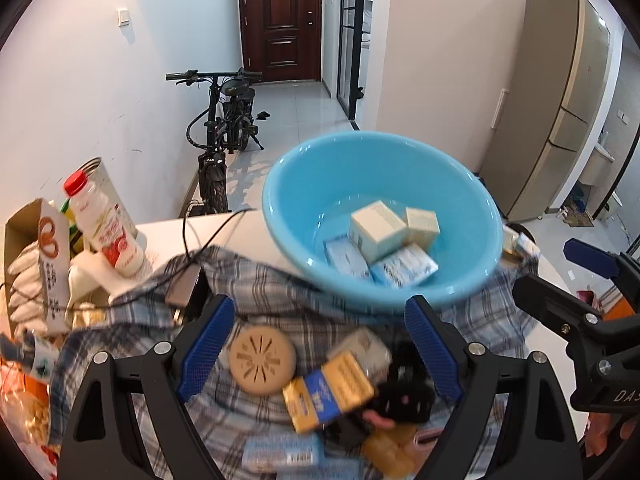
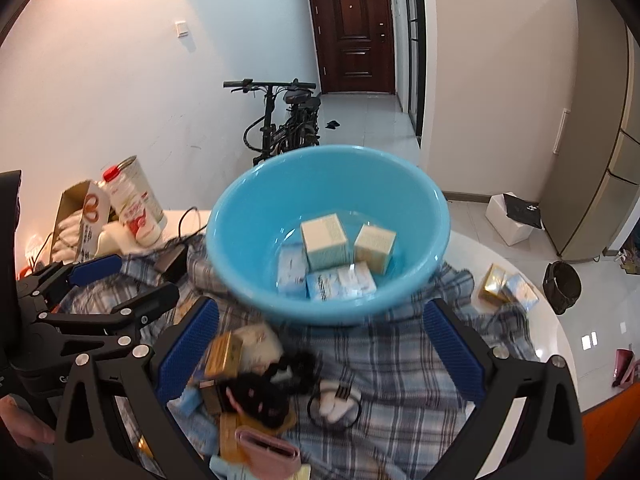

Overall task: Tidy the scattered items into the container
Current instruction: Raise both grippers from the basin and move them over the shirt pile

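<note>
Left claw (image 1: 320,344) and right claw (image 2: 320,344) both hang with jaws apart and empty above the checked cloth (image 2: 400,360) on the counter (image 2: 556,332). Blue basin (image 2: 240,248) already holds four cartons; the gold-and-blue box (image 1: 328,390) and tan disc (image 1: 262,360) lie loose before it. Step in hand — choosing the next item; next move calls for descent and closure.

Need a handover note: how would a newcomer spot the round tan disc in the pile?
Start at the blue basin on the plaid cloth. The loose pile lies on the cloth on the camera's side of the basin, and the round tan disc lies at its left edge. It is the only circular piece, with slots radiating from its centre; its neighbours are boxes.
</note>
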`<action>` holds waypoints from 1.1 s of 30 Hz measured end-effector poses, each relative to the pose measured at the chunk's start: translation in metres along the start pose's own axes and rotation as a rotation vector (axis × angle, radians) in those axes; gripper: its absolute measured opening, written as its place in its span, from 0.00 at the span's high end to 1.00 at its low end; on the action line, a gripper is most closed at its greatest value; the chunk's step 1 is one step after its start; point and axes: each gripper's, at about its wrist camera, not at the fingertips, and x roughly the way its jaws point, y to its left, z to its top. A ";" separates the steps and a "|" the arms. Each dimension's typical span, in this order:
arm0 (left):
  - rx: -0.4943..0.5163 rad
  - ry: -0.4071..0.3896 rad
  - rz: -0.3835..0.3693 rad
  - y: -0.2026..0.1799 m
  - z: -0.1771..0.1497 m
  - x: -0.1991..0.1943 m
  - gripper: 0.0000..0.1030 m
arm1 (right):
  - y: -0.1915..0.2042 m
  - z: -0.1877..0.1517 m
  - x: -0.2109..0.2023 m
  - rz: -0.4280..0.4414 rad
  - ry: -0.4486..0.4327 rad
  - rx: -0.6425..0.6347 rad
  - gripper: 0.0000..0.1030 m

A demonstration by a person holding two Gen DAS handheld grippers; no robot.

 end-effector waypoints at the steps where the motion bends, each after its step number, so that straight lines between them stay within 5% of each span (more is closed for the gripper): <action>1: 0.000 0.001 0.000 0.000 -0.005 -0.003 0.14 | 0.000 -0.005 -0.003 0.001 0.003 -0.002 0.01; 12: 0.003 0.029 0.000 0.002 -0.071 -0.024 0.14 | 0.003 -0.070 -0.018 0.023 0.048 0.008 0.01; 33: 0.025 0.163 -0.009 -0.002 -0.177 -0.006 0.14 | 0.003 -0.164 -0.022 0.093 0.106 0.031 0.01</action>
